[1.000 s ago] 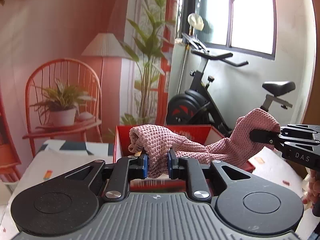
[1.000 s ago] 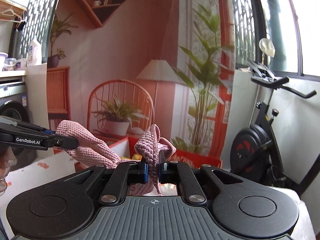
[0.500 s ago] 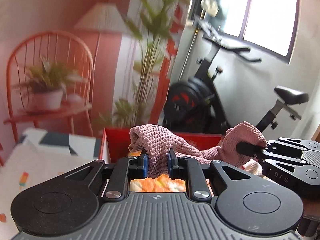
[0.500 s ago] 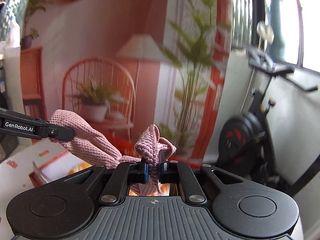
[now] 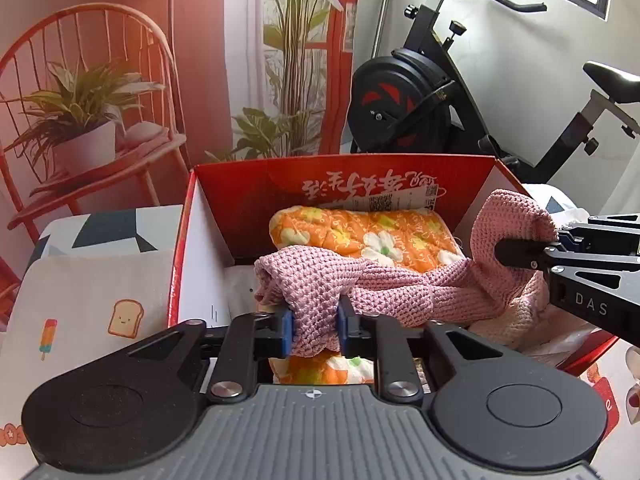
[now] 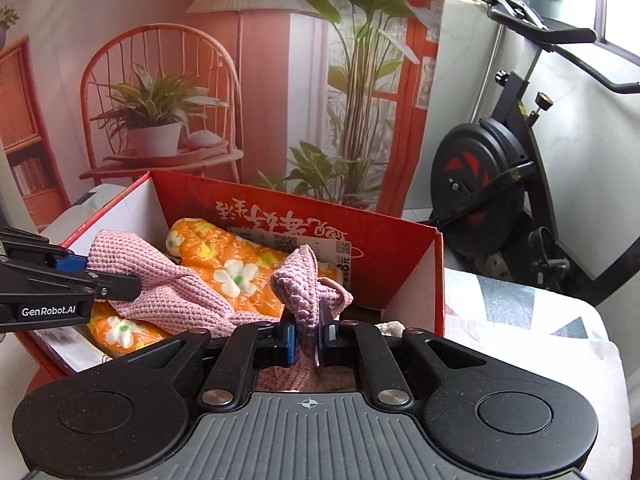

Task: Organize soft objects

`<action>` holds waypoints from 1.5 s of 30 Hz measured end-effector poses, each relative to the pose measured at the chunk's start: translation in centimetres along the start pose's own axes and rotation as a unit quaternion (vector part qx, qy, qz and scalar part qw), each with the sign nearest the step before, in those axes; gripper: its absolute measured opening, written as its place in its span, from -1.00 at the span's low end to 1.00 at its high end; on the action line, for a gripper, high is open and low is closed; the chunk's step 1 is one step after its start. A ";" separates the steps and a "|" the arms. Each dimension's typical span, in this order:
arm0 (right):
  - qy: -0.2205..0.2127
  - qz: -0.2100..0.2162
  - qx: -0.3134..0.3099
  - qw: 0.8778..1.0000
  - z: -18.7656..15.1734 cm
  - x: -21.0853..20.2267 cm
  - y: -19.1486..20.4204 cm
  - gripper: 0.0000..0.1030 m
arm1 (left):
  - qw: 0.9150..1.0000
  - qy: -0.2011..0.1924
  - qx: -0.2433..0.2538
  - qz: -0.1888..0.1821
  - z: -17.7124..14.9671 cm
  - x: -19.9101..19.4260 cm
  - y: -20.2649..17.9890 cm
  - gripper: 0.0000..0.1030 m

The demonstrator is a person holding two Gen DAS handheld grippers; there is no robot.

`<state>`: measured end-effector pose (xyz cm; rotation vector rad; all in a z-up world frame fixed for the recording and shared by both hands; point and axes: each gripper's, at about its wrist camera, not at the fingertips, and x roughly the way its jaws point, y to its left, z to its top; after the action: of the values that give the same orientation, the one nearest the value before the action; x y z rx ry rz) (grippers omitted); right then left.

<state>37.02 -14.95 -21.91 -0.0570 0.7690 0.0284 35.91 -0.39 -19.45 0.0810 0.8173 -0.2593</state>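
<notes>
A pink knitted cloth (image 5: 384, 280) hangs stretched between my two grippers over an open red cardboard box (image 5: 240, 184). My left gripper (image 5: 314, 330) is shut on the cloth's left end. My right gripper (image 6: 307, 338) is shut on the other end (image 6: 298, 280) and also shows at the right of the left wrist view (image 5: 520, 254). The left gripper shows at the left of the right wrist view (image 6: 116, 286). An orange flowered padded cloth (image 5: 360, 236) lies inside the box under the pink cloth; it also shows in the right wrist view (image 6: 228, 268).
The box (image 6: 400, 248) stands on a surface covered with a white printed cloth (image 5: 80, 288). An exercise bike (image 6: 500, 184) stands behind to the right. A printed backdrop with a red chair and plants (image 5: 120, 92) hangs behind the box.
Both grippers have tilted and moved down toward the box with the pink cloth. The box's inside and the orange flowered cloth have come into view.
</notes>
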 end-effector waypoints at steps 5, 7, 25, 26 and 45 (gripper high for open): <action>-0.015 -0.013 -0.009 1.000 0.3 -1.7 0.0 0.03 | 0.999 -0.040 0.017 0.026 0.2 -2.0 -0.4 0.56; -0.030 -0.014 -0.014 0.999 0.3 -2.7 0.0 0.40 | 0.998 -0.048 0.003 0.029 0.3 -3.0 -0.1 0.83; -0.126 0.000 0.067 0.990 -1.1 -14.7 -1.8 0.99 | 0.986 -0.147 -0.033 0.064 -1.2 -14.8 -0.6 1.00; -0.130 -0.001 0.071 0.989 -1.3 -15.4 -1.7 0.99 | 0.986 -0.152 -0.039 0.055 -1.3 -15.6 -0.5 1.00; -0.198 -0.002 0.108 0.974 -4.4 -31.4 1.2 0.99 | 0.977 -0.188 -0.036 0.093 -5.3 -28.9 -4.4 1.00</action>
<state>11.32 -14.17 -3.29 0.1516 0.3691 -0.0482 12.12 1.97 -1.89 0.0371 0.4379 -0.0634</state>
